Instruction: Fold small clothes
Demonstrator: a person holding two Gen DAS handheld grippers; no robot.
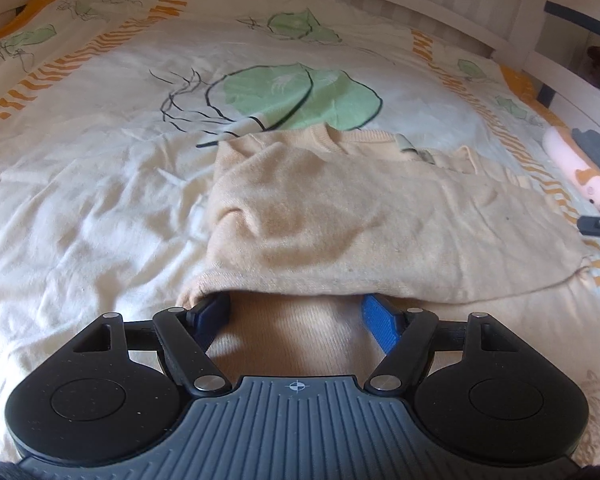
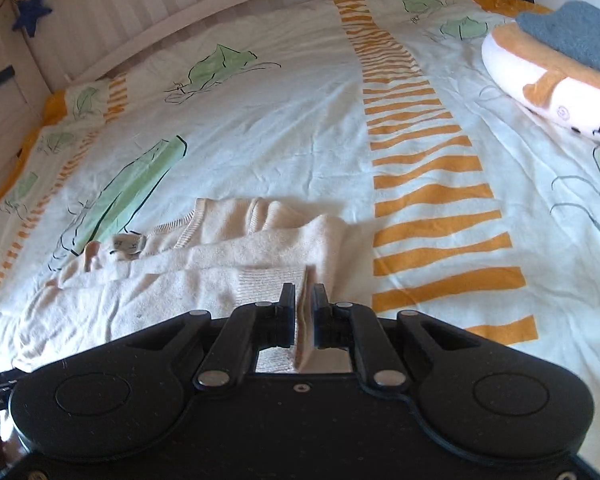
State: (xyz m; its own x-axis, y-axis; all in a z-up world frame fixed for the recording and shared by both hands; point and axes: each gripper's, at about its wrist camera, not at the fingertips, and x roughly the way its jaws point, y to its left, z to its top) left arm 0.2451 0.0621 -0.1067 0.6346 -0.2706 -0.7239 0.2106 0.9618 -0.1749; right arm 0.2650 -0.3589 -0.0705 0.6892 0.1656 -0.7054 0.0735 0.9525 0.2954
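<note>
A small cream knit sweater point(image 1: 360, 216) lies on the bed, its left side folded over the body, collar and label toward the far side. My left gripper point(image 1: 296, 300) is open, its blue fingers point(image 1: 380, 324) spread wide with the tips hidden under the near edge of the folded flap. In the right wrist view the same sweater point(image 2: 172, 276) lies to the left, label point(image 2: 128, 246) showing. My right gripper point(image 2: 305, 300) is shut on the ribbed cuff point(image 2: 268, 284) of a sleeve, the fabric pinched between its black fingers.
The bed carries a white cover point(image 2: 284, 128) with green leaf prints and orange striped bands point(image 2: 420, 168). A round plush cushion point(image 2: 556, 76) with a grey garment on it sits at the right, also visible in the left wrist view point(image 1: 580, 168). White slatted bed rails point(image 2: 180, 4) run behind.
</note>
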